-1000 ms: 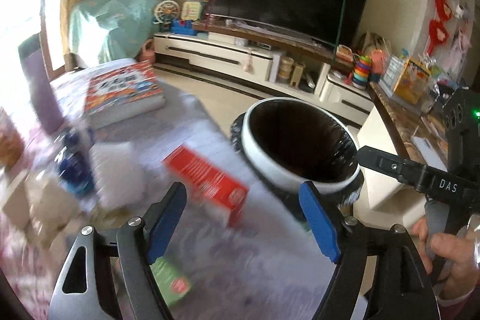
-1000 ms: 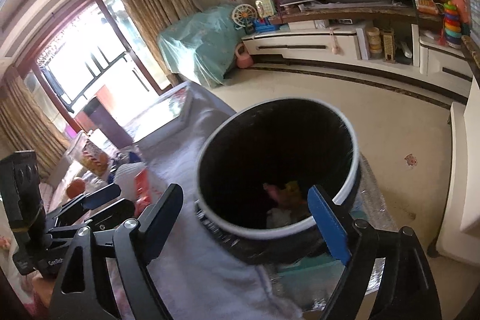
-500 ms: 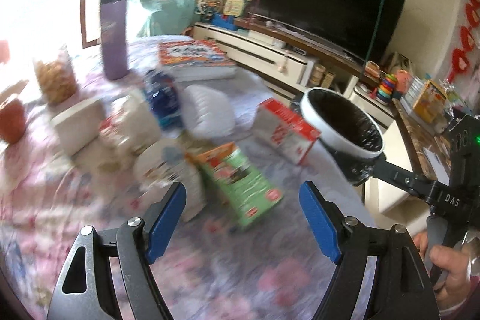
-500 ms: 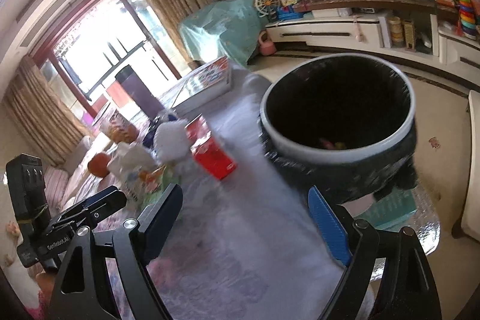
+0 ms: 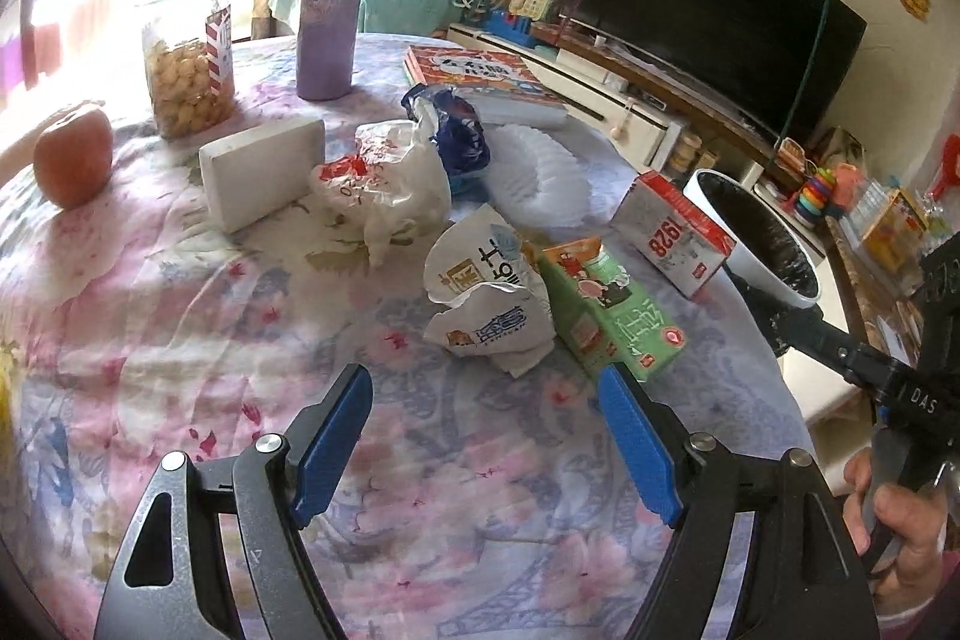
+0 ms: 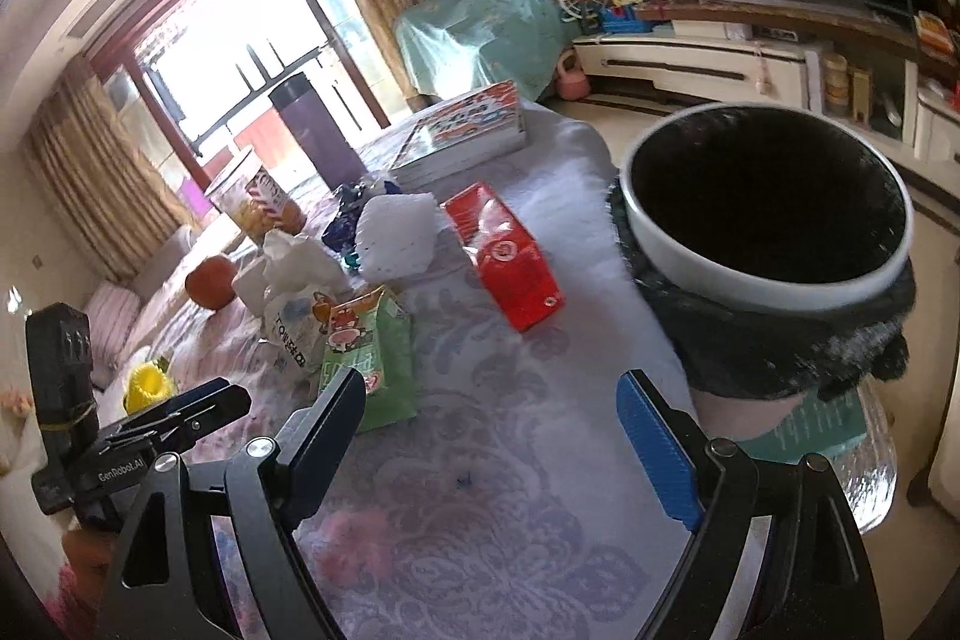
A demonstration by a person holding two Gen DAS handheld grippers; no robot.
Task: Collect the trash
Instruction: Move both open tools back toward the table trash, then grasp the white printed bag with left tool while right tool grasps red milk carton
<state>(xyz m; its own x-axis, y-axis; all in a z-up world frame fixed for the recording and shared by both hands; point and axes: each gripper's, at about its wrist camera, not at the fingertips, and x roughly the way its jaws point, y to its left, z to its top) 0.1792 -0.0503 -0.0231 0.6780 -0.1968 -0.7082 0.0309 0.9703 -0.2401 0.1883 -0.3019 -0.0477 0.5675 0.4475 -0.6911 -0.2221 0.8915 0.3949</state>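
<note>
Trash lies scattered on the flowered tablecloth [image 5: 180, 340]: a crumpled white paper wrapper [image 5: 486, 292], a green carton [image 5: 612, 316] [image 6: 369, 352], a red and grey carton [image 5: 672, 232] [image 6: 510, 256], a white plastic bag [image 5: 384, 184], a blue wrapper [image 5: 459, 130] and white pleated paper [image 5: 540, 172] [image 6: 396, 232]. The white-rimmed bin with a black liner [image 6: 768, 232] [image 5: 762, 238] stands past the table's right edge. My left gripper [image 5: 486, 436] hovers open just short of the crumpled wrapper. My right gripper [image 6: 492, 436] is open over bare cloth between the green carton and the bin.
On the far side of the table stand a purple flask [image 5: 330, 10], a snack jar [image 5: 186, 76], an orange fruit [image 5: 72, 160], a white block [image 5: 264, 160] and a thick book [image 5: 480, 82]. A yellow object [image 6: 147, 385] lies left. A TV [image 5: 708, 10] and cabinet stand behind.
Both views swung from the bin toward the table's litter. The left gripper now faces the crumpled wrapper and cartons; the bin has slid to the right edge. Both grippers stayed open.
</note>
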